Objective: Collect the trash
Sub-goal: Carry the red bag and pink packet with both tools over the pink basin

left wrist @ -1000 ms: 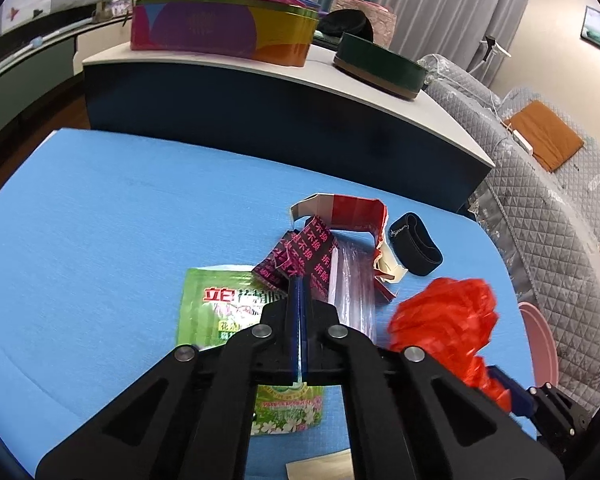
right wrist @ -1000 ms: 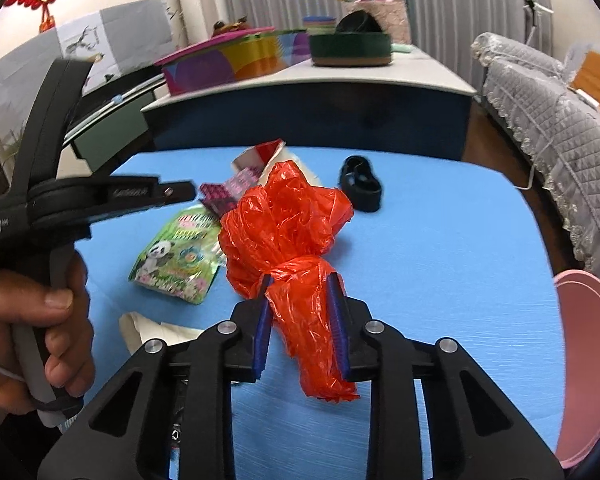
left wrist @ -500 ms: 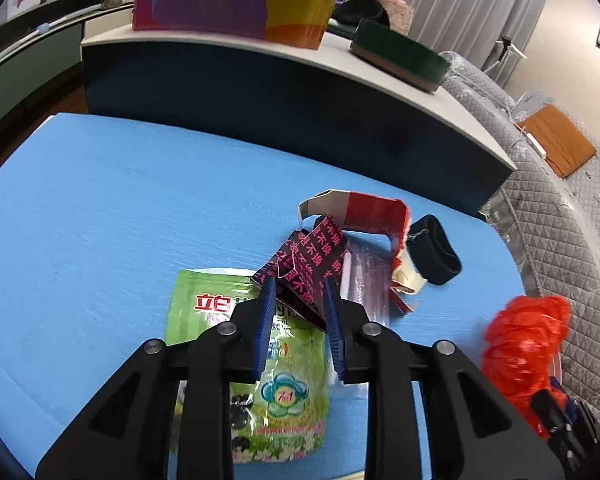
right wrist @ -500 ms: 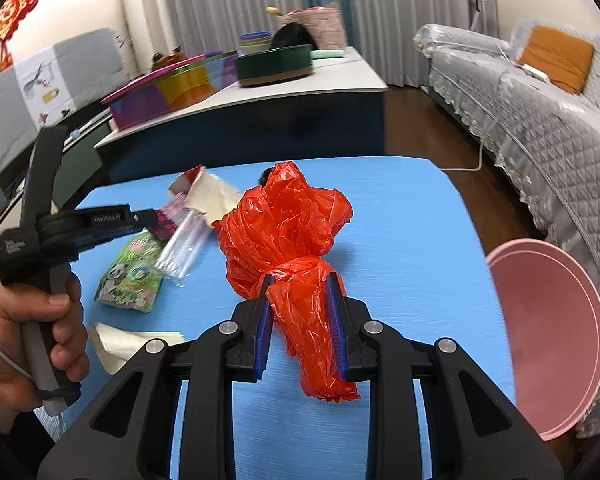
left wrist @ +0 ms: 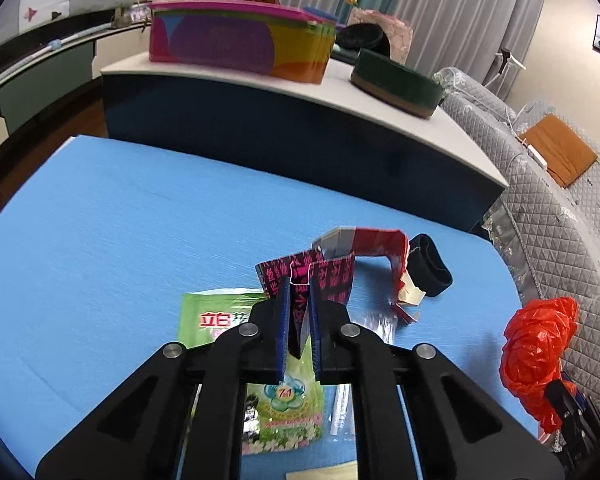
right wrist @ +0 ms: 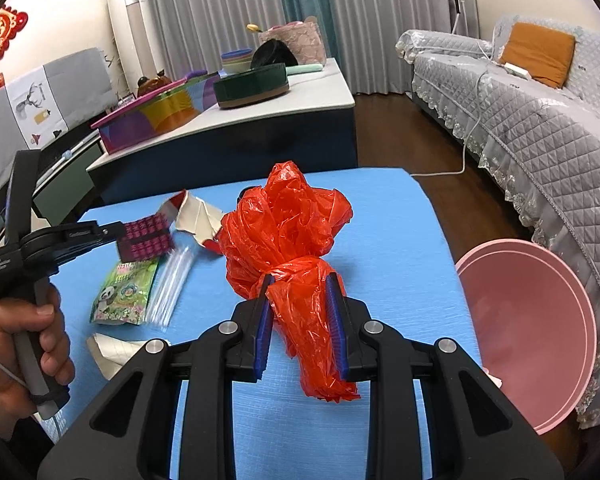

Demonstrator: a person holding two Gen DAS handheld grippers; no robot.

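Trash, gripped and loose: recorded on and above blue cloth-covered table (left wrist: 140, 220). Found left gripper (left wrist: 300, 292) just closing, pinched on dark folded wrapper with pink print (left wrist: 328, 276), apparently lifted off the surface near the middle. Found right gripper (right wrist: 300, 284) clamped on the neck of crumpled red plastic bag (right wrist: 284, 224), held towards the table's right edge. Noted lying mid-table: green printed sachet (left wrist: 216, 312), clear plastic sleeve (right wrist: 172, 276), torn red-and-white carton (left wrist: 380, 236), black elastic band (left wrist: 428, 264). Noted beige paper scrap (right wrist: 112, 350) at the near edge.

Judged at risk: wrapper caught by its lower corner only, so liable to slip or swing loose in transit. Judged likewise: slick bag film liable to slide through the pads, and its billowing top liable to catch a rim on release.

Noted round pink plastic basin (right wrist: 532, 320) beyond the right edge, lower down; nothing seen in the visible part. Noted lidded multicoloured tin (left wrist: 240, 44) on the far counter; contents hidden.
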